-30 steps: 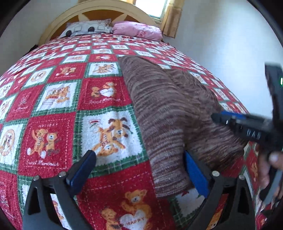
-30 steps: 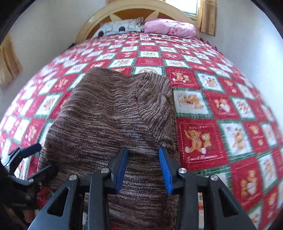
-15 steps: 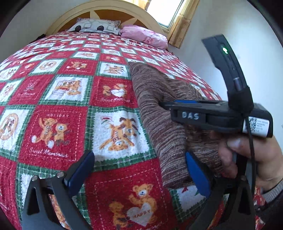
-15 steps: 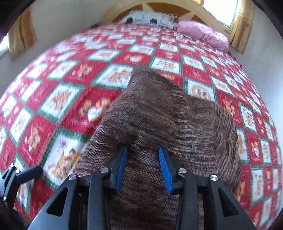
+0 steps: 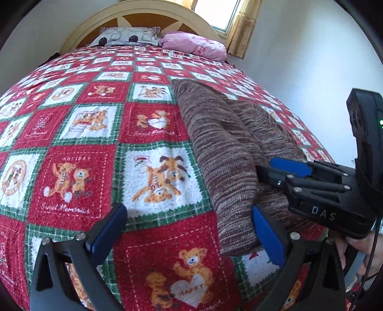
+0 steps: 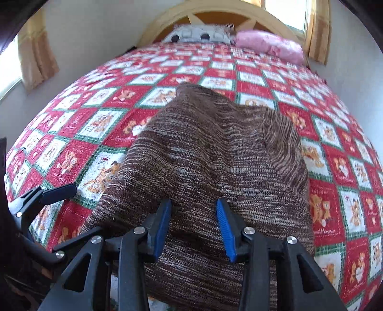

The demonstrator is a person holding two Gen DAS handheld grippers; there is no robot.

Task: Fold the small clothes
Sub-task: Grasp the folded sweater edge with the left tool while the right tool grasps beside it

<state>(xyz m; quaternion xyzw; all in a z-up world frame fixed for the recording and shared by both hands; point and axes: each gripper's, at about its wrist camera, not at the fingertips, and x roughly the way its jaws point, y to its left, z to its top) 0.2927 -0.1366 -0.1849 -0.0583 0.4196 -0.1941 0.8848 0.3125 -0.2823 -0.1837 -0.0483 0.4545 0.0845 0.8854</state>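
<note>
A fleecy quilt (image 5: 79, 153) of red and white squares, printed with teddy bears and edged in green plaid, covers the bed (image 5: 143, 14) up to its arched, pale wooden headboard. Low in the left wrist view the left gripper (image 5: 189, 233) hangs over the quilt, its black, ribbed-frame fingers (image 5: 107, 229) with smooth blue pads spread wide; nothing lies between the pads except quilt and the near left corner of the garment (image 5: 222, 148), which the right pad stands just beside. The garment is a brown, marled knit with fine horizontal ribbing, lying flat on the right half of the bed in a long, rounded slab with a soft ridge down its middle. Farther right, the right gripper (image 6: 195, 229) is set over the garment's near end, its fingers (image 6: 161, 227) partly apart and just now opening a little; knit bulges between the pads, but whether they press it I cannot tell. A hand (image 5: 359, 248) holds its black handle.
</note>
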